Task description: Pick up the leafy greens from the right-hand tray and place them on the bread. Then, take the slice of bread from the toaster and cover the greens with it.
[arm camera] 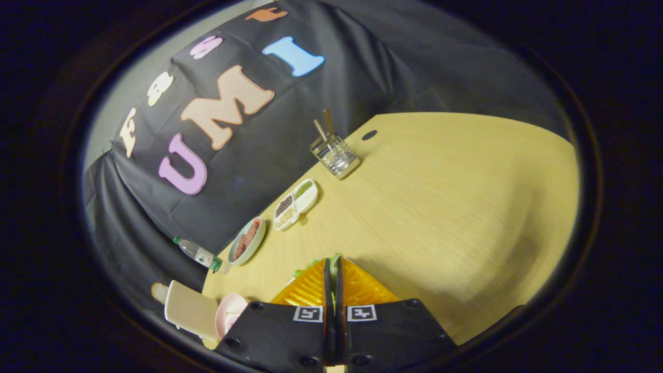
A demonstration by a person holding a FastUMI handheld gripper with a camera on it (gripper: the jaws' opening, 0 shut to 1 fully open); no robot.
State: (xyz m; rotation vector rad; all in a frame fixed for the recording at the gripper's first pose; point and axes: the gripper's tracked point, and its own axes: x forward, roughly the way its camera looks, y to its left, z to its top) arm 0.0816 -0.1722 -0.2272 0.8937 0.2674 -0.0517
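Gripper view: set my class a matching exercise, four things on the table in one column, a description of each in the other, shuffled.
Things:
1. leafy greens
2. glass holder
3. bottle
4. long dish

Descriptions:
A. lying on its side by the cloth wall
B. split into compartments
C. pinched in the gripper
D. wooden sticks standing in it

Pairs: 1-C, 2-D, 3-A, 4-B

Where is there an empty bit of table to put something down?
The wide bare stretch of pale wooden table beyond the gripper, beside the clear glass holder of wooden sticks, is free. It is crowded along the black cloth wall: white divided dish, oval bowl, plastic bottle. The fingers pinch leafy greens.
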